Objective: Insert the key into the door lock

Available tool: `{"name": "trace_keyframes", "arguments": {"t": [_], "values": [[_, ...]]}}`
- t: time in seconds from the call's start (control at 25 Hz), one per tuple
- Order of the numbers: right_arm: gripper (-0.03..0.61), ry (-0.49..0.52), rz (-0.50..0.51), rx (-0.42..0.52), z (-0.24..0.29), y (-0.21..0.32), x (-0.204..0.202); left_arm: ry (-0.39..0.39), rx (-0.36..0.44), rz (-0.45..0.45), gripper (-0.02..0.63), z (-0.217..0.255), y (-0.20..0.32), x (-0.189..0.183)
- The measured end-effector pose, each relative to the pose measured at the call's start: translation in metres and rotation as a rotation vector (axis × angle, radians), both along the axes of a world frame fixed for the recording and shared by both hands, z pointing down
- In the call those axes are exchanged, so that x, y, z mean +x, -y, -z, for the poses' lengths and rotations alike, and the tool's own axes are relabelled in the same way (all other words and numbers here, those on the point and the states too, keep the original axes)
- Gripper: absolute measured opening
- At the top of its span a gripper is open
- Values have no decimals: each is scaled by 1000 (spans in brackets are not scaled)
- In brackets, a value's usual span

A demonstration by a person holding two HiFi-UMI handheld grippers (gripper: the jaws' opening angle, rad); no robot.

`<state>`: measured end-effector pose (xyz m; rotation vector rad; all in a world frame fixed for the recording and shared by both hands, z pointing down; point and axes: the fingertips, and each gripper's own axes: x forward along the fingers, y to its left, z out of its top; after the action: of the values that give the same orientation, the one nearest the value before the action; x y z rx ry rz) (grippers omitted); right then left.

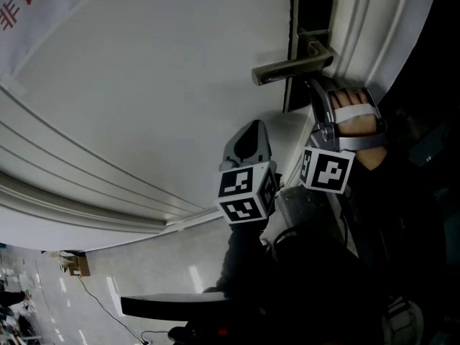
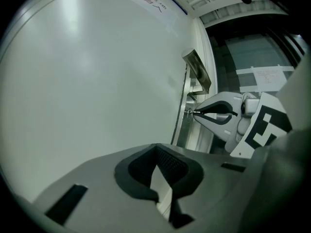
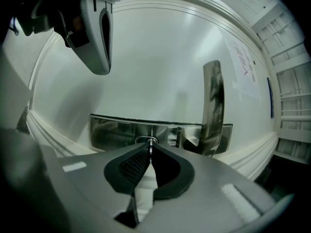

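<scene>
My right gripper (image 3: 149, 152) is shut on a thin metal key (image 3: 150, 145). The key's tip sits at the round keyhole (image 3: 146, 140) in the shiny lock plate (image 3: 114, 132). In the left gripper view the right gripper (image 2: 196, 113) points at the plate's edge (image 2: 183, 115), with the key tip touching the lock. The lever handle (image 1: 291, 69) juts out just above the keyhole. In the head view the right gripper (image 1: 314, 86) is under that handle, and the key is hidden there. My left gripper (image 1: 250, 129) hovers by the white door (image 1: 144, 85), shut and empty, away from the lock.
The handle (image 3: 212, 106) stands close to the right of the keyhole in the right gripper view. The left gripper (image 3: 99, 33) hangs off to the left of the lock. The door's raised mouldings (image 1: 86, 185) run below, and the floor (image 1: 144, 272) lies beyond.
</scene>
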<state>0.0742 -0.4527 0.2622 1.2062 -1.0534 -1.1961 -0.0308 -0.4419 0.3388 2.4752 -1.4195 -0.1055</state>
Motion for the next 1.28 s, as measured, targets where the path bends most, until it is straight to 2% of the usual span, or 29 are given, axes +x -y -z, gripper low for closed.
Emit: {"name": "trace_keyframes", "arguments": {"t": [1.28], "values": [[12, 11, 10, -3, 1, 1, 1, 2, 7, 3, 2, 3, 0, 5]]}}
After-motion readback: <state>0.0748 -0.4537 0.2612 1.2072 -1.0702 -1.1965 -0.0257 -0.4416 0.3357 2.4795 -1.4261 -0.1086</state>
